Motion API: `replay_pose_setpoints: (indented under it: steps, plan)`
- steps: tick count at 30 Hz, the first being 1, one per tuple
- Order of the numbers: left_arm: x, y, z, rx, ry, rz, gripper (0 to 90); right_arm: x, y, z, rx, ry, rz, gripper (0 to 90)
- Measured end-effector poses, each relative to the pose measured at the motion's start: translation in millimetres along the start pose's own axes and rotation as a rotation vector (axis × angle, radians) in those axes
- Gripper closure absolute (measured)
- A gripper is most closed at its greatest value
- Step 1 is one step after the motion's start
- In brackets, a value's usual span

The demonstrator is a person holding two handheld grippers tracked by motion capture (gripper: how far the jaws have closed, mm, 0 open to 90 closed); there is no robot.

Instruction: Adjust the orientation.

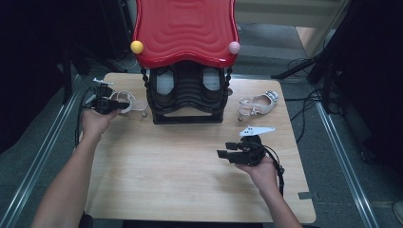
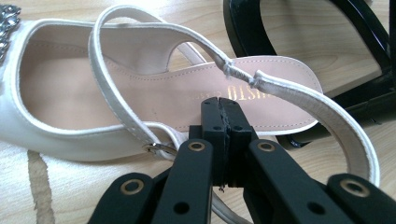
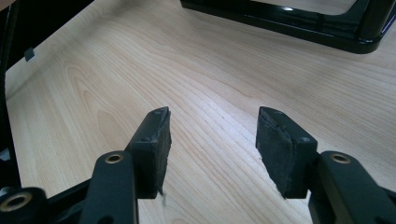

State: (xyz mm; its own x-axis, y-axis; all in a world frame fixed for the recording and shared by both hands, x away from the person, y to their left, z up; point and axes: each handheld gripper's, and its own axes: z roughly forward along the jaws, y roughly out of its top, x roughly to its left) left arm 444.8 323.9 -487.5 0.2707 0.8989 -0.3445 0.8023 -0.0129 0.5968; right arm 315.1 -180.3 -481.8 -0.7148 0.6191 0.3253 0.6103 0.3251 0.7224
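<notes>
The high view is dim, its corners falling to black, with soft glare on the red rack top [image 1: 184, 28]. Both gripper views are brighter; the white sandal [image 2: 140, 102] looks slightly overexposed, and nearby jaws seem faintly soft.

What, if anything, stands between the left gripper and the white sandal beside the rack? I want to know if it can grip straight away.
Nothing visible does. The left gripper, jaws shut with nothing between them, sits right at the white sandal, its strap looping just beyond.
</notes>
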Motion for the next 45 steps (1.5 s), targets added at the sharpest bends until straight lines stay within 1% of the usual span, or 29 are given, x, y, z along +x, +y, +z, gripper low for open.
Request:
replay_pose_setpoints:
  steps: [2, 3, 5, 6, 8, 10, 11, 12, 13, 15, 19, 20, 22, 23, 24, 25, 26, 30, 31, 33, 34, 36, 39, 41, 45]
  plan:
    - [0.3, -0.1, -0.7, 0.004, 0.002, 0.001, 90.0, 0.1, -0.1, -0.6, 0.0, 0.001, 0.002, 46.5]
    - [1.2, -0.6, -2.4, 0.015, 0.0, 0.004, 90.0, 0.1, -0.1, -0.7, -0.002, 0.003, 0.003, 46.5]
    - [1.7, -2.0, -3.7, 0.013, 0.005, 0.003, 90.0, 0.3, 0.0, -0.7, -0.002, 0.003, 0.001, 46.5]
    - [2.3, -2.8, -4.5, 0.013, 0.001, -0.002, 90.0, 0.4, 0.0, -0.7, -0.003, 0.004, 0.001, 46.6]
    - [4.0, -4.6, -7.1, 0.019, 0.001, -0.001, 90.0, 0.5, 0.0, -0.7, -0.001, 0.006, 0.004, 46.6]
    - [4.3, -5.7, -8.8, 0.021, 0.015, 0.0, 90.0, 0.3, 0.0, -0.5, -0.001, 0.006, 0.002, 46.6]
    - [5.2, -6.1, -10.4, 0.03, 0.02, 0.007, 90.0, 0.5, 0.0, -0.3, -0.001, 0.006, 0.001, 46.6]
    - [5.2, -7.3, -10.9, 0.024, 0.027, -0.003, 90.0, 0.6, 0.1, -0.3, 0.0, 0.006, -0.001, 46.6]
    - [7.0, -8.1, -12.6, 0.028, 0.028, 0.0, 90.0, 0.8, 0.1, -0.3, 0.0, 0.007, 0.001, 46.6]
    - [9.4, -9.3, -15.5, 0.036, 0.028, -0.007, 90.0, 1.1, 0.2, -0.3, -0.002, 0.008, 0.002, 46.7]
    - [15.2, -11.9, -21.8, 0.041, 0.051, -0.01, 90.0, 1.3, 0.2, -0.1, -0.001, 0.008, 0.001, 46.7]
    - [17.3, -12.4, -24.1, 0.05, 0.054, -0.009, 90.0, 1.3, 0.2, 0.2, 0.0, 0.01, 0.001, 46.7]
    - [20.6, -13.9, -26.9, 0.045, 0.063, -0.02, 90.0, 1.6, 0.2, 0.3, 0.0, 0.01, 0.0, 46.6]
    - [22.4, -14.4, -28.1, 0.04, 0.07, -0.019, 90.0, 1.8, 0.2, 0.2, 0.001, 0.01, 0.001, 46.7]
    - [23.8, -14.3, -30.0, 0.048, 0.066, -0.025, 90.0, 1.7, 0.2, 0.5, 0.001, 0.01, 0.0, 46.7]
    - [24.8, -14.7, -31.2, 0.04, 0.08, -0.021, 90.0, 1.6, 0.2, 0.8, 0.001, 0.011, -0.001, 46.6]
    - [26.0, -14.6, -33.0, 0.043, 0.081, -0.026, 90.0, 1.6, 0.2, 0.9, 0.001, 0.012, 0.0, 46.6]
    - [30.3, -14.4, -36.3, 0.033, 0.111, -0.046, 90.0, 1.9, 0.2, 0.7, 0.002, 0.009, 0.0, 46.7]
    - [31.2, -14.3, -37.0, 0.031, 0.103, -0.056, 90.0, 2.0, 0.3, 0.6, 0.001, 0.009, 0.001, 46.6]
    - [29.5, -13.6, -37.7, 0.021, 0.08, -0.061, 88.2, 2.0, 0.1, 0.8, 0.004, 0.011, 0.004, 46.6]
    - [26.6, -13.0, -37.4, 0.016, 0.082, -0.053, 87.5, 1.8, 0.1, 1.0, 0.005, 0.011, 0.003, 46.7]
    - [22.0, -11.9, -37.3, 0.015, 0.073, -0.045, 84.8, 2.0, 0.2, 1.3, 0.008, 0.011, 0.005, 46.6]
    - [20.2, -10.9, -40.8, -0.001, 0.054, -0.053, 78.6, 2.4, 0.4, 1.4, 0.005, 0.011, 0.002, 46.7]
    - [20.2, -9.9, -45.9, 0.005, 0.038, -0.052, 72.7, 2.4, 0.5, 1.6, 0.005, 0.011, 0.0, 46.7]
    - [18.3, -8.8, -51.3, -0.01, 0.055, -0.053, 64.5, 2.0, 0.5, 2.4, 0.009, 0.013, 0.006, 46.7]
